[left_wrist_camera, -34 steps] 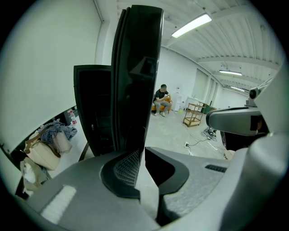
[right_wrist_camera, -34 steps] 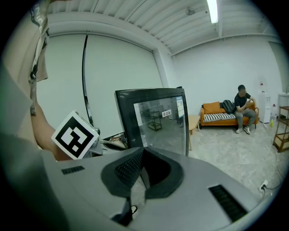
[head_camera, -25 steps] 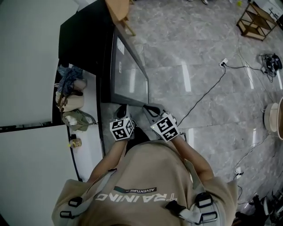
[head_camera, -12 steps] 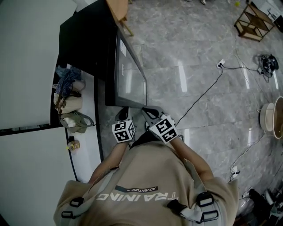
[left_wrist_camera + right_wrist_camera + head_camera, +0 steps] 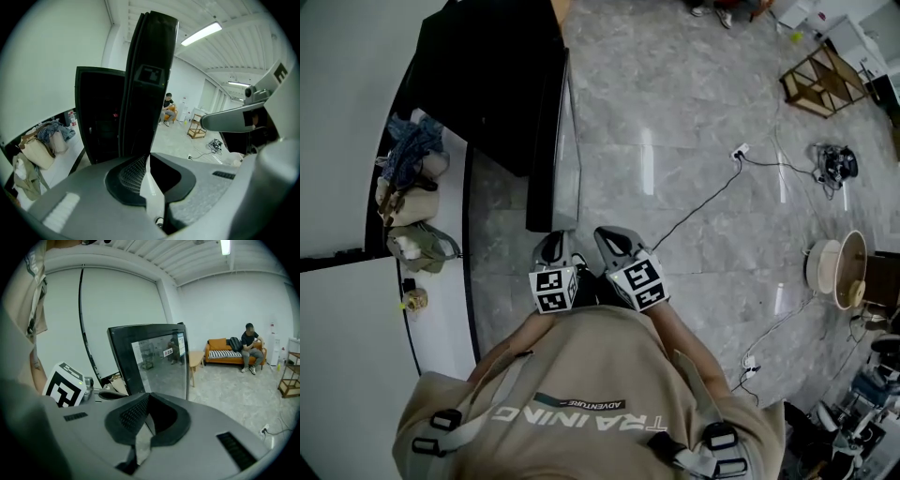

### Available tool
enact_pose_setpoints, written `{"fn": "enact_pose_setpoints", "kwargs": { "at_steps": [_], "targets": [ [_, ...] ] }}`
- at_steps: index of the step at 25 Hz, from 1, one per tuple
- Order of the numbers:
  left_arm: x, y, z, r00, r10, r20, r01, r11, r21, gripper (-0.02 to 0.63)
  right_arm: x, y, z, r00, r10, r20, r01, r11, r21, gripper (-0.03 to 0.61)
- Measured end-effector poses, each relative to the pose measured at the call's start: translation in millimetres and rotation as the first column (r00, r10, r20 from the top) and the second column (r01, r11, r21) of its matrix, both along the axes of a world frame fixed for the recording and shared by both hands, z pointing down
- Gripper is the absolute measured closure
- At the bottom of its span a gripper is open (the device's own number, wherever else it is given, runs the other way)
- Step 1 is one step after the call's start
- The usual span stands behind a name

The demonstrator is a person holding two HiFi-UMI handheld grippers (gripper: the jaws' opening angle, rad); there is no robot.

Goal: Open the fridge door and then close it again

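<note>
The left gripper (image 5: 552, 247) is clenched: in the left gripper view its dark ribbed pads (image 5: 133, 172) meet with nothing caught between them. The right gripper (image 5: 614, 240) sits just beside it at 3 o'clock, also pressed closed and empty in the right gripper view (image 5: 147, 405). The person holds both low in front of the chest, and each marker cube faces up at the head view.

At 12 o'clock from the two tips, very near them, is the free edge of the tall glass-fronted fridge door (image 5: 569, 141). It stands swung out from the black upright fridge cabinet (image 5: 483, 80), which lies at 11 o'clock in the head view. The left gripper view meets the door edge-on, as a narrow dark slab (image 5: 149, 79), with the open cabinet's dark inside (image 5: 98, 119) at 9 o'clock from it. The right gripper view catches its glossy pane (image 5: 157, 362), which mirrors the room inside a dark frame.

Cloth bags (image 5: 412, 202) sit on a white ledge (image 5: 441, 309) at 9 o'clock from the fridge. A white cable (image 5: 712, 192) trails over the grey polished stone floor (image 5: 675, 112) at 2 o'clock from the grippers.
</note>
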State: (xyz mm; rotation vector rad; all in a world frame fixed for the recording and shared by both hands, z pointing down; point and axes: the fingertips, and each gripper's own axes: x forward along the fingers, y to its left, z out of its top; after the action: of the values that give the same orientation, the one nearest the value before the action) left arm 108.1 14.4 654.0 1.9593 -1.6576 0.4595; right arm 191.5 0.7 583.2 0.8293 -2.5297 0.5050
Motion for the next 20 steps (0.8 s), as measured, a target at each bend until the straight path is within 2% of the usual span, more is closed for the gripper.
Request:
{"fn": "enact_pose_setpoints", "kwargs": {
  "at_steps": [4,7,13,20],
  "targets": [
    [-1,-1,2,1.000,0.000,-0.010,0.000,1.000,0.002,0.592,2,0,4,0.999,0.034,0.005,-0.034,0.999,-0.001,0.583],
    [8,4,3,1.000,-0.006,-0.023,0.006,1.000,-0.016,0.592,8,5,7,1.000,0.013,-0.004,-0.013,1.000,-0.008,0.583],
    [32,-1,0,1.000,-0.024,-0.015,0.023,0.999,-0.026,0.595,13,-8,-5,0.997,-0.074,0.036,0.073,0.997,0.034,0.583],
    [67,-6,8,0.986,-0.166,-0.017,0.165,0.984,-0.064,0.595,42,-7,-12,0.966,-0.248,0.068,0.245,0.968,0.055,0.583]
  ]
}}
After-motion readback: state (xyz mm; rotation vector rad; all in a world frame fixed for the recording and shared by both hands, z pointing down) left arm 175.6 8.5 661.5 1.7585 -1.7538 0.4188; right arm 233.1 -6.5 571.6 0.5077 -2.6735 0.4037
